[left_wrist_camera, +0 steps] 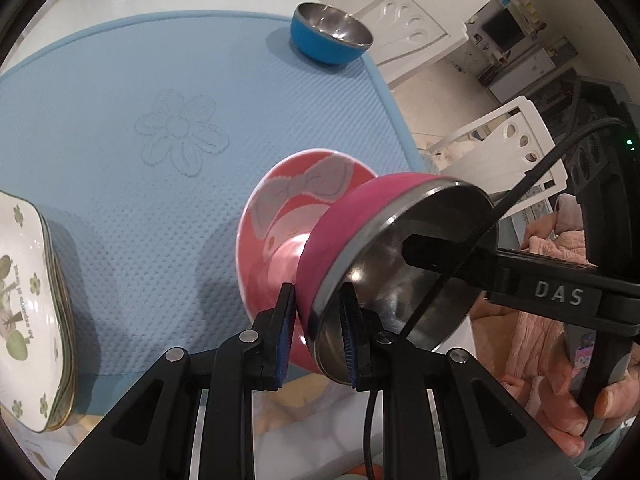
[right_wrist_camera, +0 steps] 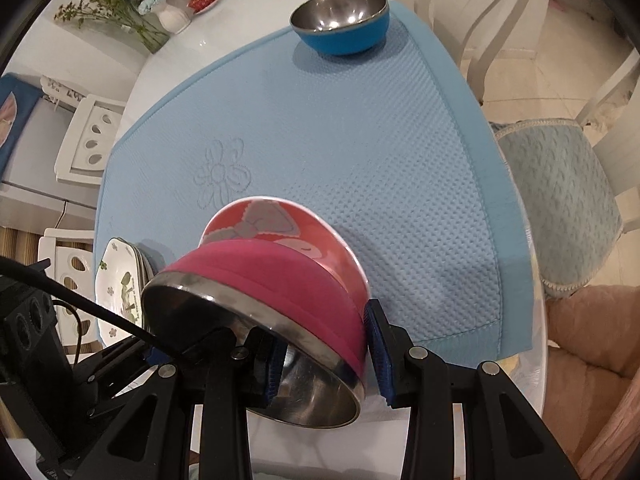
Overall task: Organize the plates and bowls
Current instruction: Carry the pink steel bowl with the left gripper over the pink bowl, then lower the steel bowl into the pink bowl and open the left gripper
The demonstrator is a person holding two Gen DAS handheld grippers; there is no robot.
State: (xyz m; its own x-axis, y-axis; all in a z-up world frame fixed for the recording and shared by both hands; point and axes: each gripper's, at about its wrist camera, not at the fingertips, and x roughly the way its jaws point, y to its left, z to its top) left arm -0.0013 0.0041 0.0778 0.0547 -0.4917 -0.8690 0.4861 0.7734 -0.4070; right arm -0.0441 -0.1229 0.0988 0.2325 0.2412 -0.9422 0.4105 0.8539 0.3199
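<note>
While both hand-held grippers [left_wrist_camera: 318, 334] [right_wrist_camera: 324, 354] clamp one pink bowl [left_wrist_camera: 340, 236] [right_wrist_camera: 280, 280], one blue bowl [left_wrist_camera: 330, 36] [right_wrist_camera: 340, 22] sits apart.

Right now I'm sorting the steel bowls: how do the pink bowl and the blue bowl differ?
The pink bowl is tipped on its side against a red patterned bowl; the blue bowl stands upright on the blue mat. The left gripper and right gripper each straddle the pink bowl's rim; the blue bowl stands alone at the far corner. Both have shiny steel interiors.
</note>
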